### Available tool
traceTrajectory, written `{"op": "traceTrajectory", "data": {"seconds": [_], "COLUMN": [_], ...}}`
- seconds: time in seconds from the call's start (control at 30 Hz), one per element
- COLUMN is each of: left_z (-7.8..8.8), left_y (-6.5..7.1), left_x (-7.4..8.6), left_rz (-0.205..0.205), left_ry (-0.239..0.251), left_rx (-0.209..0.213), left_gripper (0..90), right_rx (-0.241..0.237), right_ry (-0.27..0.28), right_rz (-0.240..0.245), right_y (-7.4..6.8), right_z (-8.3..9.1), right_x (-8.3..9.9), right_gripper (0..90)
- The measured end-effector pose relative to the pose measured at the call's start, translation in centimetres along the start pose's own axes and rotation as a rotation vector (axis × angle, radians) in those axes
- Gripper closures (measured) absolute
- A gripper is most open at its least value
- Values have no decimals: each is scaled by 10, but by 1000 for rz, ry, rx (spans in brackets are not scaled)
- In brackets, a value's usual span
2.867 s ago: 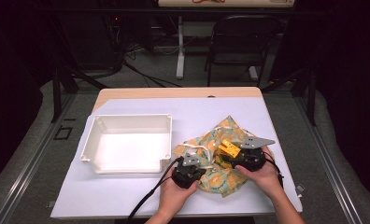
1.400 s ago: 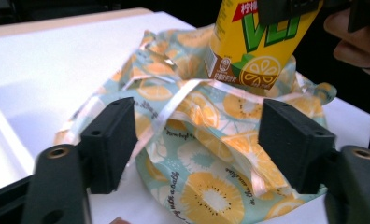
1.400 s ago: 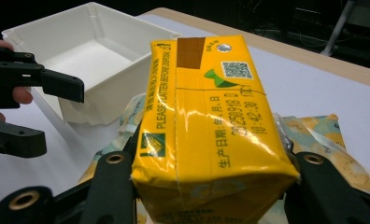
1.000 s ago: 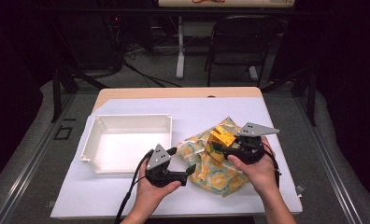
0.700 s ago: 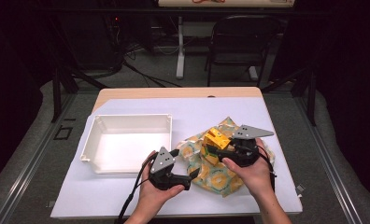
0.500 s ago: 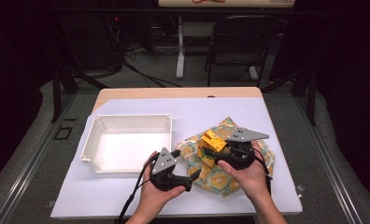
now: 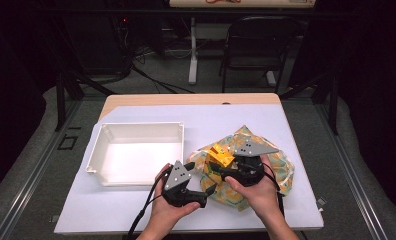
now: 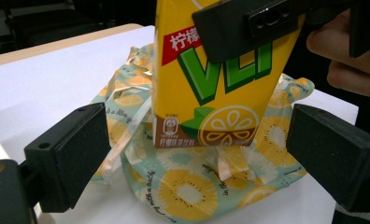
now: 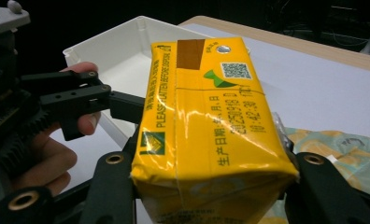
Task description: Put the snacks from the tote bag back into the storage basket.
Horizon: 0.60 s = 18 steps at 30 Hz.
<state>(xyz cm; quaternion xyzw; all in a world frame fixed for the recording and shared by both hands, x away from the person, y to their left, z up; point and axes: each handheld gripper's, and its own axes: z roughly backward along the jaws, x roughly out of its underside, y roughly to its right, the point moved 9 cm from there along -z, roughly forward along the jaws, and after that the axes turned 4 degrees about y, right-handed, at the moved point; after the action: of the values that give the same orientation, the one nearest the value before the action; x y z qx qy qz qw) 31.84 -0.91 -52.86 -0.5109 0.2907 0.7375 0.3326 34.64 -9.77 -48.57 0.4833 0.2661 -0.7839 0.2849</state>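
Two grippers are working over the white table (image 7: 136, 210), and you are steering both from its near edge. Your right gripper (image 7: 225, 165) is pinching a yellow drink carton (image 7: 220, 156) across its sides; in the right gripper view the carton (image 9: 206, 126) is sitting snug between the two black jaws, its top end with the foil straw hole pointing away from the camera. You are holding that carton in the air just above the patterned cloth bag (image 7: 276, 165), which is lying crumpled on the table to the right of the white tray (image 7: 136, 131). Your right hand (image 7: 256, 192) is cupping the gripper body from below, wrist coming up from the near edge, jaws aiming left toward the tray.

Your left gripper (image 7: 205, 186) is standing spread wide with nothing between its pads. In the left gripper view those pads are framing the carton (image 8: 220, 74) and the bag (image 8: 183, 186) from a little way off, touching neither. Your left hand (image 7: 168, 210) is resting low, just in front of the tray's near right corner, with the jaws pointing right toward the bag.

The tray is sitting left of the bag. Behind the table a dark folding chair (image 7: 256, 45) is standing on the grey floor in a dim room.
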Motion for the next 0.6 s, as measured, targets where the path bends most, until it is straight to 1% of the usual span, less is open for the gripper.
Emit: {"op": "traceTrajectory", "data": {"seconds": [0.07, 0.1, 0.13, 0.17, 0.23, 0.3, 0.4, 0.47, 0.5, 0.53, 0.57, 0.6], "left_z": [-1, -1, -2, -2, -2, -2, -2, -3, -3, -3, -2, -2], "left_y": [2, 2, 2, 3, 5, 6, 7, 7, 6, 5, 6, 6], "left_x": [0, 0, 0, 0, 0, 1, 1, 1, 1, 1, 1, 2], "left_rz": [-2, -4, -5, -7, -6, -13, -18, -20, -19, -20, -17, -16], "left_ry": [10, 8, 11, 7, 10, 0, 2, 11, 15, 15, 6, 8], "left_rx": [-2, 1, -16, 0, 0, 2, 1, -4, -24, -26, -3, -3], "left_gripper": [65, 65, 65, 65, 67, 70, 80, 91, 96, 101, 106, 108], "right_rx": [-2, -6, -10, -12, -14, -18, -25, -32, -35, -40, -44, -44], "right_ry": [3, 2, 4, 6, 8, 2, 1, -2, -2, 3, 1, -1], "right_rz": [2, 5, 4, 4, 5, 8, 9, 9, 7, 4, 7, 7], "right_y": [-3, -4, -6, -7, -10, -13, -17, -20, -22, -24, -25, -27], "right_z": [0, 0, 0, -1, -1, -2, -4, -4, -4, -5, -5, -5], "right_x": [-1, -1, -1, -2, -2, -1, 0, 0, -1, -1, -1, -1], "right_gripper": [513, 513, 513, 513, 513, 513, 513, 513, 513, 513, 513, 513]}}
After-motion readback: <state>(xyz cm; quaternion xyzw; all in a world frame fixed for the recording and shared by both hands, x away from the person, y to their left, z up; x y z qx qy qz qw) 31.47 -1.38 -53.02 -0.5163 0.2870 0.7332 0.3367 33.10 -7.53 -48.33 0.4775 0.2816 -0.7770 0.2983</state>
